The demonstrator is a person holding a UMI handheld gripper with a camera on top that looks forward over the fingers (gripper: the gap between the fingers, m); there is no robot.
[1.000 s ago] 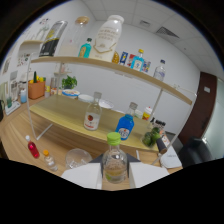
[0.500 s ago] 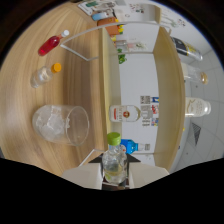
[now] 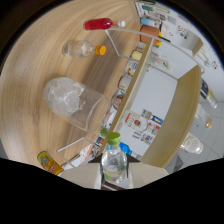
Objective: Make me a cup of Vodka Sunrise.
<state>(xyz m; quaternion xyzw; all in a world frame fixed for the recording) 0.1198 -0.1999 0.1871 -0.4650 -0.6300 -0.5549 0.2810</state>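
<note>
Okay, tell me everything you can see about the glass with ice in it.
The glass is a clear tumbler that looks like glass or clear plastic, holding a heap of ice cubes that fills much of it. It stands on the wooden counter, with nothing visibly touching it. In this rolled view it appears tipped sideways. It lies ahead of the gripper, whose fingers hold a green-capped clear bottle, apart from the glass.

My view is bright and evenly lit, with soft, faint shadows on the pale wooden bench (image 3: pixel 35 95). The fisheye lens bends the white shelf unit (image 3: pixel 165 100) hard and leaves black corners. Everything looks slightly soft. The clear glass tumbler full of ice (image 3: pixel 72 102) catches pale highlights; the rim smears.
</note>
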